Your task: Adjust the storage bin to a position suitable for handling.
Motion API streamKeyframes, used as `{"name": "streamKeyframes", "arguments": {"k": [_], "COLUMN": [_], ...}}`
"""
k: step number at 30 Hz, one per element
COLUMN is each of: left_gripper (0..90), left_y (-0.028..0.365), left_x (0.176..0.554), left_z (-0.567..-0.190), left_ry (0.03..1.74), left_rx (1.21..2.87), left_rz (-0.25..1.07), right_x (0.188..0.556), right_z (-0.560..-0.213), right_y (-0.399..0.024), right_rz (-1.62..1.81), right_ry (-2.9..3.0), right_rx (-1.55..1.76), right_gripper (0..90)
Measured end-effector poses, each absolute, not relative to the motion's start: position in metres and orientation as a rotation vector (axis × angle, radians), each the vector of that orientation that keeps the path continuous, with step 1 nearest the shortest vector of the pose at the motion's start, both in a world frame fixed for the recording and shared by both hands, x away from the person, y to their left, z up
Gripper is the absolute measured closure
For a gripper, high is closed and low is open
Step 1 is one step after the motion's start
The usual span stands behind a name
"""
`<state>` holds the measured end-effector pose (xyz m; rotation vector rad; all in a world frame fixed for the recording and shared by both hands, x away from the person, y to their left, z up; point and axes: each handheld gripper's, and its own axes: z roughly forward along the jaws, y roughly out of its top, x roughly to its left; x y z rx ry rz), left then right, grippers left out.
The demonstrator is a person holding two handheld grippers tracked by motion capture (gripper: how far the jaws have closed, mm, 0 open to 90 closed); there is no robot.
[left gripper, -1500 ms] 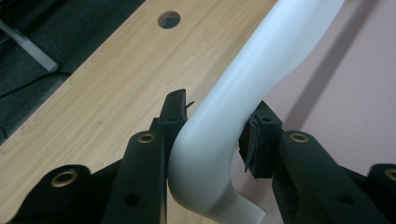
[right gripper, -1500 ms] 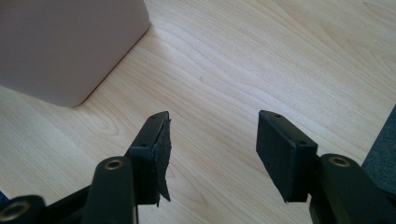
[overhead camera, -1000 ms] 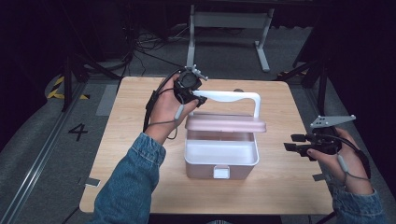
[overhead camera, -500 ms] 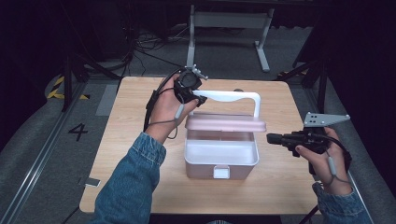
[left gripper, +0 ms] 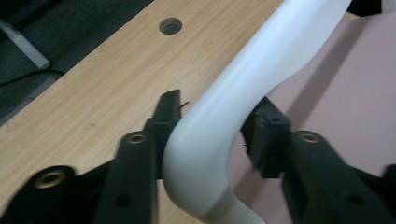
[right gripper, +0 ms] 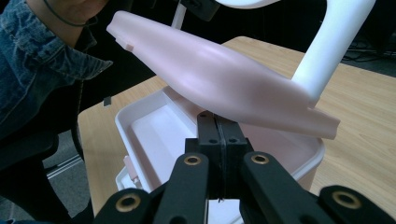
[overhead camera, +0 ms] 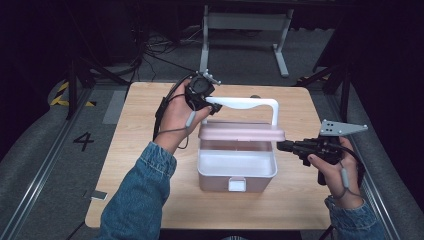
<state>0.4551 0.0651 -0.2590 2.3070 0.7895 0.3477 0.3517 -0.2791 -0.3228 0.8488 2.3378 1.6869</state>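
Overhead view; two close gripper views

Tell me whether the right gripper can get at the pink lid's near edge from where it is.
Probably yes. The right gripper, jaws shut, sits just beside the lid with nothing between them. The left gripper holds the white handle, keeping the lid raised over the box.

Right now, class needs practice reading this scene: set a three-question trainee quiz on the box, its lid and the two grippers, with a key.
1. True or false: the pink lid lies shut on the box.
2. What does the left gripper clamp: A) the box rim, B) the white handle, C) the front latch?
3. Fill in: the right gripper's jaws are ____, beside the lid's edge.

Key: 1 false, the lid is raised above the open box; 2 B; 3 shut.
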Motion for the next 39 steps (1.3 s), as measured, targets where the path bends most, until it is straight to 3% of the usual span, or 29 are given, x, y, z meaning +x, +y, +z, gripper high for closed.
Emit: {"name": "streamKeyframes", "arguments": {"k": [4, 9, 29, 39], "left_gripper": [42.5, 40.1, 36.8, 34.8], "left_y": [0.069, 0.083, 0.146, 0.154], "left_x": [0.449, 0.442, 0.416, 0.411], "left_z": [-0.257, -0.251, -0.266, -0.29], "left_ry": [0.781, 0.817, 0.913, 0.869], "left_rx": [2.283, 2.255, 2.178, 2.165], "left_rz": [0.38, 0.395, 0.458, 0.379], "right_x": [0.352, 0.351, 0.368, 0.376], "right_z": [-0.322, -0.32, -0.31, -0.308], "right_y": [-0.279, -0.279, -0.274, -0.274], "right_rz": [1.676, 1.679, 1.699, 1.707], "right_ry": [2.319, 2.289, 2.178, 2.152], "right_rx": [0.843, 0.822, 0.799, 0.8], "right_gripper": [90.0, 90.0, 90.0, 90.0]}}
